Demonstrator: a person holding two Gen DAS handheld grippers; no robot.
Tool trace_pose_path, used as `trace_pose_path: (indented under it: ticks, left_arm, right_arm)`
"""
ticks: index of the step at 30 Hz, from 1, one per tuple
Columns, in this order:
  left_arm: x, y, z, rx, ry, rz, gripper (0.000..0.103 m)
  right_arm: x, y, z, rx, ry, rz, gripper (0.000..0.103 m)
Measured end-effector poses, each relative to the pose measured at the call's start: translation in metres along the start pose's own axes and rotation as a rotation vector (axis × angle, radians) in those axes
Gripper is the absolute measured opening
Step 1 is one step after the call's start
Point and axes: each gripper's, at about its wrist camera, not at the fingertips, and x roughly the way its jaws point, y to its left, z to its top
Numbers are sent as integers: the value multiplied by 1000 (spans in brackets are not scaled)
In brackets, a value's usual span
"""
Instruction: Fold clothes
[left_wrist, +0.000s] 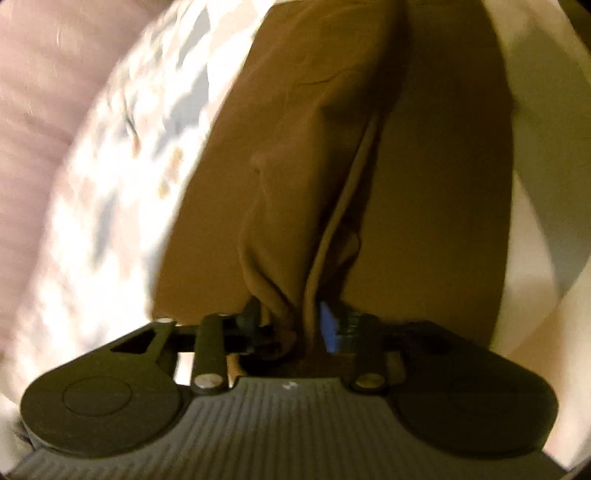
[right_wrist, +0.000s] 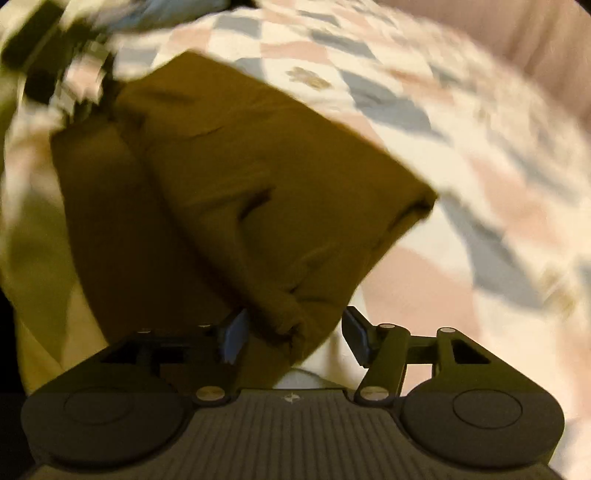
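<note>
The garment (left_wrist: 332, 155) lies on the bedspread (left_wrist: 122, 177), running away from the left gripper (left_wrist: 295, 328), whose jaws are pinched on its near edge. Bedspread lies to the garment's left and right there. In the right wrist view, the garment (right_wrist: 229, 177) lies ahead and left of the right gripper (right_wrist: 291, 332), its near corner between the spread jaws. Bedspread (right_wrist: 424, 110) extends behind and to the right.

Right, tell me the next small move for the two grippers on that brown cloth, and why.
Probably close the right gripper on the brown folded garment. Its jaws stand apart around a bunched corner, not pinching it, while the left gripper is already shut on a gathered edge of the same cloth. Both ends need holding before carrying the fold over the checked quilted bedspread.
</note>
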Motion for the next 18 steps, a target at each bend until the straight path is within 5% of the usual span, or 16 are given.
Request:
trace_pose_path:
  ticks: [5,8,9,11,18]
  left_arm:
    - [8,-18,-10,158,-33,88,48]
    - [14,-22,-17,177,-42,75,19]
    - [15,-23,-18,180,-48,71,17]
    - [8,-30,-18,188,-54,83,15]
    - [-16,-52,-17,215,-78,128,12]
  right_arm:
    - [9,52,-3,-250,22,-239,52]
    - [14,64,-3,-358,12,-292,35]
    - [15,67,-3,-394,6,-305,18]
    - [14,68,-3,-454,3,-300,7]
    - [-17,58,-11,-494,-14,-212,5]
